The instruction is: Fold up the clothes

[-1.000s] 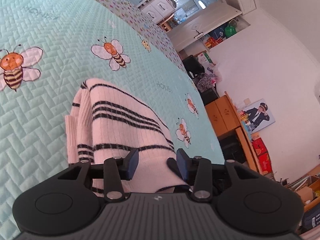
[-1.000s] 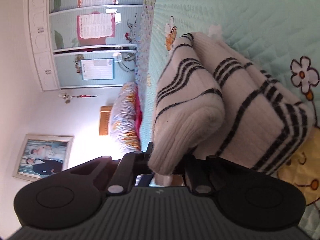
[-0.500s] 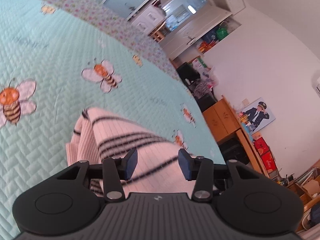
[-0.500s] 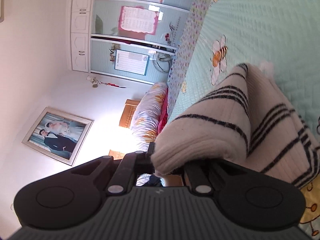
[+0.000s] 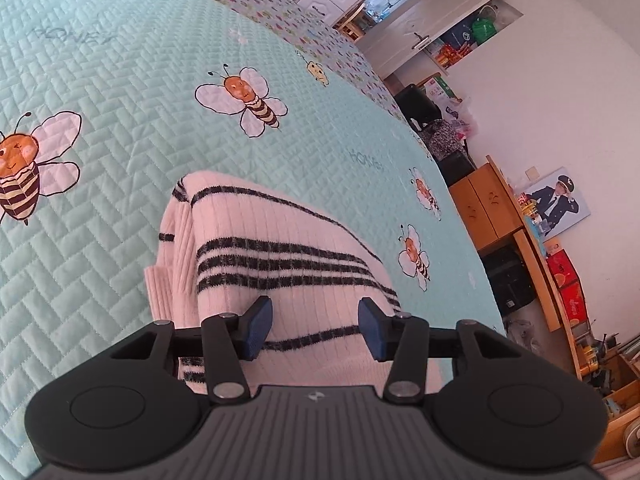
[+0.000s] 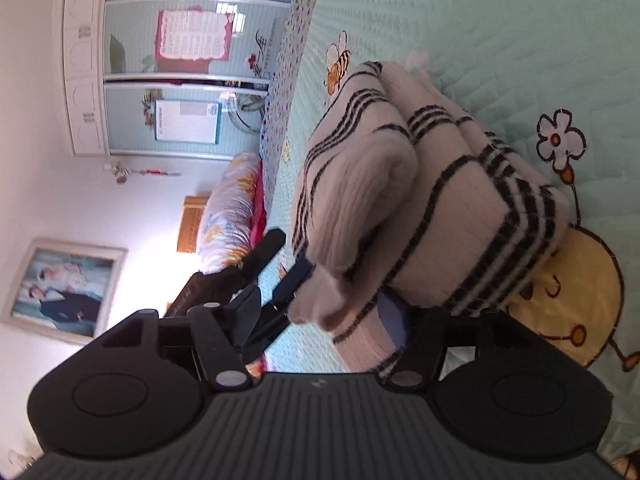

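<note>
A cream ribbed sweater with black stripes [image 5: 280, 264] lies folded in a thick bundle on the mint quilted bedspread [image 5: 120, 80]. My left gripper [image 5: 314, 328] is open, its blue pads just above the bundle's near edge, holding nothing. In the right wrist view the same sweater [image 6: 440, 208] is a stacked fold. My right gripper [image 6: 324, 316] is open, with the top layer's edge lying loose between its fingers. The left gripper [image 6: 276, 272] shows there as a black shape at the bundle's left side.
The bedspread has bee, flower and sun prints. A flowered pillow roll [image 6: 228, 212] lies at the bed's head. Beyond the bed edge stand wooden cabinets [image 5: 492, 208], a white wardrobe [image 5: 400, 8] and cluttered boxes [image 5: 612, 380].
My right gripper has opened and let the top fold drop onto the bundle. The lifted layer has come down. My left gripper stayed open and hovers over the near edge.
</note>
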Tool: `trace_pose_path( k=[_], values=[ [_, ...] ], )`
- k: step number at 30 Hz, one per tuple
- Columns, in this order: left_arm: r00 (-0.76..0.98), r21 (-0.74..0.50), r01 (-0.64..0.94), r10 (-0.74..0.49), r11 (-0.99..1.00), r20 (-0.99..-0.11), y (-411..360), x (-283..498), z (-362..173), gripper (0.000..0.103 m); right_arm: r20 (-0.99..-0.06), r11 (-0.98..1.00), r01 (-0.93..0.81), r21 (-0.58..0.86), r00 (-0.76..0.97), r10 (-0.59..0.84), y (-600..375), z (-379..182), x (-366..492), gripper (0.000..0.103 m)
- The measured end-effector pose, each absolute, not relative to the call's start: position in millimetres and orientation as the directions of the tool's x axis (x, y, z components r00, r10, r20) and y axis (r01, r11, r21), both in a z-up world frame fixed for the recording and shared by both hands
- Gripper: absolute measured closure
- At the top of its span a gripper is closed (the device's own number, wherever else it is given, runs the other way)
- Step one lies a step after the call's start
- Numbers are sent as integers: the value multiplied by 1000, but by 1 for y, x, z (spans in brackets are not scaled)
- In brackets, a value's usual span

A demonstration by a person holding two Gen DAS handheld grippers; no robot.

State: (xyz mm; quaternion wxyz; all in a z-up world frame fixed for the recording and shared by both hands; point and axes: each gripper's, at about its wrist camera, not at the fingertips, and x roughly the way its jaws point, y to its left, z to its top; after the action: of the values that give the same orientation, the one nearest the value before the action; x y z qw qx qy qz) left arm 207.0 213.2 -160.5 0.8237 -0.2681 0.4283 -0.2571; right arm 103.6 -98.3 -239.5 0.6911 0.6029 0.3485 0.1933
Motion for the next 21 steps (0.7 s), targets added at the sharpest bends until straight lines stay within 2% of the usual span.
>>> trace_pose_path(
  k=[11, 14, 17, 19, 20, 21],
  values=[
    [497, -673, 184, -659, 716, -565, 213, 204, -160, 54, -306, 88, 309, 947, 785, 539, -85, -259, 127, 30],
    [495, -676, 182, -660, 714, -565, 214, 204, -162, 54, -301, 48, 321, 946, 810, 504, -81, -259, 135, 27],
    [492, -677, 182, -663, 713, -565, 214, 205, -163, 53, -304, 93, 299, 950, 812, 498, -74, -255, 147, 28],
    [491, -680, 183, -665, 710, -562, 214, 206, -162, 53, -308, 148, 271, 951, 798, 519, -70, -254, 155, 49],
    [493, -682, 186, -668, 707, -558, 215, 205, -161, 53, -309, 162, 264, 951, 783, 541, -68, -257, 159, 83],
    [494, -685, 189, -671, 704, -553, 215, 203, -159, 53, -310, 166, 262, 951, 768, 560, -69, -262, 161, 84]
  ],
)
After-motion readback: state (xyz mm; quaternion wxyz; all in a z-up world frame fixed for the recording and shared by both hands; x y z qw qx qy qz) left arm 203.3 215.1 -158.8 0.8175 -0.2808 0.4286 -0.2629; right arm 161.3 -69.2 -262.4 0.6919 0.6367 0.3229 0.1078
